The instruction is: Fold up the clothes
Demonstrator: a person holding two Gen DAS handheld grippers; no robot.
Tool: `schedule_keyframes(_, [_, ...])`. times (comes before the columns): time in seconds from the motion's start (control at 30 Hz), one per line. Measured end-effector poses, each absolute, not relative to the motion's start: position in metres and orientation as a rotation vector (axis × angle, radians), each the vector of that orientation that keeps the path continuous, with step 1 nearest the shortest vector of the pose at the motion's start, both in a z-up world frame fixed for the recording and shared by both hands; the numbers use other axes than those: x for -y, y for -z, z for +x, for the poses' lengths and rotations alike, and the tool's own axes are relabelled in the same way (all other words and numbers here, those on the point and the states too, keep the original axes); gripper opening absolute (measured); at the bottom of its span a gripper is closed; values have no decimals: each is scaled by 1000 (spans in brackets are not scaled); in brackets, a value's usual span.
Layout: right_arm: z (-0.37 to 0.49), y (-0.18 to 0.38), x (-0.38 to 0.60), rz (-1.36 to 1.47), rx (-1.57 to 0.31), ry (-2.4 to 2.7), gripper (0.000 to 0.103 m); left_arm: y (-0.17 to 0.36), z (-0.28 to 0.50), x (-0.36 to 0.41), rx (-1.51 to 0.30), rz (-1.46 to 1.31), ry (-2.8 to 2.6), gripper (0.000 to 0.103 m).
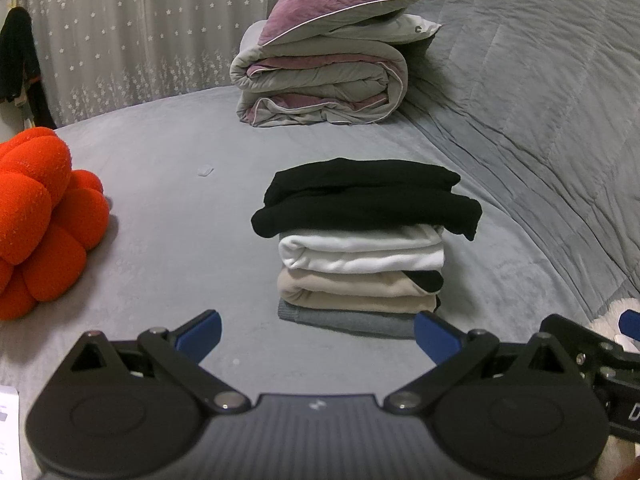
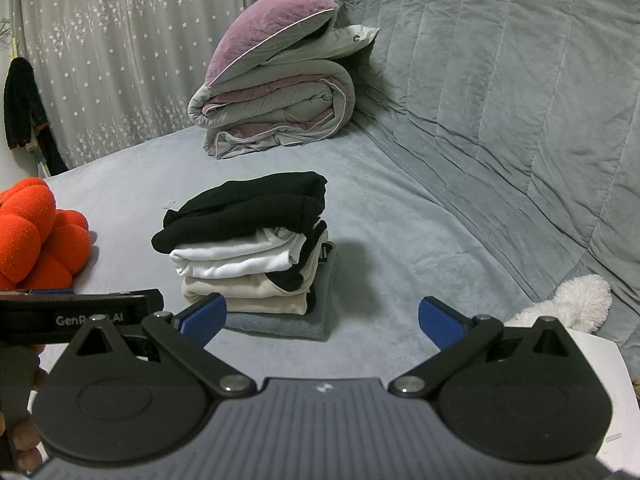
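- The grey bed (image 1: 160,200) fills most of both views, and the stack of folded clothes (image 1: 360,248) sits near its middle.
- A quilted grey cover (image 2: 500,100) rises to the right of the stack.
- A rolled grey and mauve duvet (image 1: 320,92) lies beyond the stack, with a mauve pillow (image 1: 340,4) on top of it.
- The stack itself runs from a black garment (image 1: 368,200) on top, through a white one (image 1: 360,254) and a beige one (image 1: 352,292), to a grey one (image 1: 348,320) at the bottom.
- An orange knot cushion (image 1: 36,220) sits well to the left of the stack.
- The left gripper (image 1: 318,334) hangs just before the stack, jaws spread wide, holding nothing.
- The right gripper (image 2: 322,316) hangs before and to the right of the stack, jaws likewise spread and empty.
- A white fluffy toy (image 2: 568,300) lies to the right of the stack, near the right gripper.
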State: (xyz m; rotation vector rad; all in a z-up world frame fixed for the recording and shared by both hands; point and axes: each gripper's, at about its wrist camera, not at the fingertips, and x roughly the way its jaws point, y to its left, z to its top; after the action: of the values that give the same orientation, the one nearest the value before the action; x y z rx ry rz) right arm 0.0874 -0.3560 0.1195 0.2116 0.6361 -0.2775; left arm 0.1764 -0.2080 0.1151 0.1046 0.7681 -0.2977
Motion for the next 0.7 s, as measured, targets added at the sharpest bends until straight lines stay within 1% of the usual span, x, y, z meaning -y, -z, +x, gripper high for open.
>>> schedule_keyframes(0.27, [72, -133, 347, 204, -625, 242, 103, -131, 150, 188, -770, 83, 295, 102])
schedule_keyframes(0.5, [22, -153, 318, 185, -611, 199, 103, -158, 92, 153, -731, 56, 281, 102])
schedule_keyframes(0.7, [-19, -167, 284, 165, -587, 186, 103, -167, 40, 120, -705, 69, 253, 102])
